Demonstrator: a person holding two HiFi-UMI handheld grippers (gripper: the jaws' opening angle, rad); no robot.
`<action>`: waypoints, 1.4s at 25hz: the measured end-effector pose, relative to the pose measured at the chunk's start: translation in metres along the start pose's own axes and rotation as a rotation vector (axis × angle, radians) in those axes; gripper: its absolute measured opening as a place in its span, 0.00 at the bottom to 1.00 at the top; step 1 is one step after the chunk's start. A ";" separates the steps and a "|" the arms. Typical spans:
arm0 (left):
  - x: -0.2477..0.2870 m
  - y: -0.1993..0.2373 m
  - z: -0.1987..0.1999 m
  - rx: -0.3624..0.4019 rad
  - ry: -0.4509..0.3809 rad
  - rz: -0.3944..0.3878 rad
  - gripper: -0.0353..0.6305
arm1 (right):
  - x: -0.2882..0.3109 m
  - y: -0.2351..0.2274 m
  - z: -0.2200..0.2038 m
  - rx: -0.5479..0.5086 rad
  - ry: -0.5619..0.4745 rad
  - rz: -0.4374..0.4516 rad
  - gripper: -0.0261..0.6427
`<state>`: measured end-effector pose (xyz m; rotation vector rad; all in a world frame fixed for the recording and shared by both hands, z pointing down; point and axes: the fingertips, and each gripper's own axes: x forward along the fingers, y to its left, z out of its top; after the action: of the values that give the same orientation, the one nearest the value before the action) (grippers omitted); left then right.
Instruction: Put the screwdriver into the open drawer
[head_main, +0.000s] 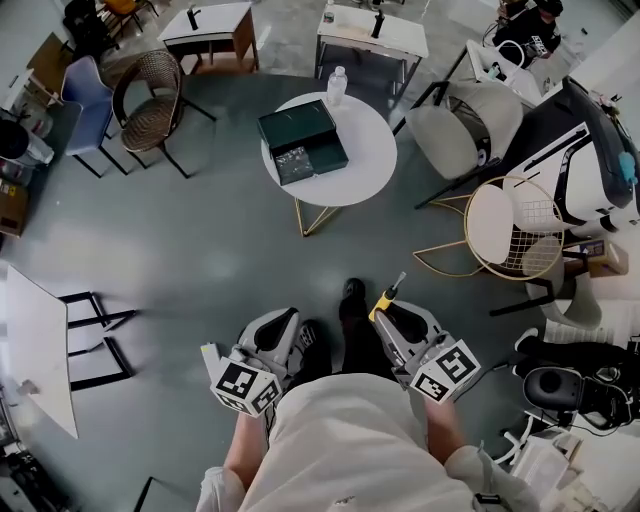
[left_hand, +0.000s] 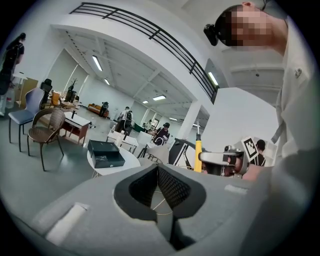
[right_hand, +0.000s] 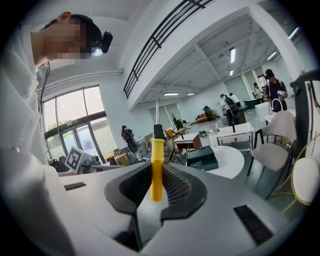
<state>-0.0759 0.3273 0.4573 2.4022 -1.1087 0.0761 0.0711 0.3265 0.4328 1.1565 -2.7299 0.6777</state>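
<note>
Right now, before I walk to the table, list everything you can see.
table: one, white, round, ahead
box: one, dark green, on the table, drawer open
bottle: one, clear, table's far edge
wicker chair: one, brown, far left
blue chair: one, beside it
white chair: one, right of the table
wire chair: one, gold, near right
desks: two, white, far side
screwdriver: one, yellow handle, in the right gripper
left gripper: one, grey, shut, empty
right gripper: one, grey, shut on the screwdriver

drawer box (head_main: 303, 140) on round table (head_main: 368, 165), bottle (head_main: 337, 85) just behind the box
</note>
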 end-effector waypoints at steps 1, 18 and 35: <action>0.004 0.001 0.002 -0.009 -0.005 0.003 0.07 | 0.003 -0.004 0.001 -0.010 0.010 0.000 0.15; 0.139 -0.022 0.084 0.087 -0.043 0.022 0.07 | 0.044 -0.124 0.071 -0.061 -0.006 0.093 0.15; 0.215 -0.019 0.089 0.124 -0.030 0.185 0.07 | 0.055 -0.200 0.077 -0.013 0.042 0.218 0.15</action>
<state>0.0686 0.1467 0.4250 2.4086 -1.3751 0.1752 0.1791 0.1348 0.4504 0.8390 -2.8455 0.6984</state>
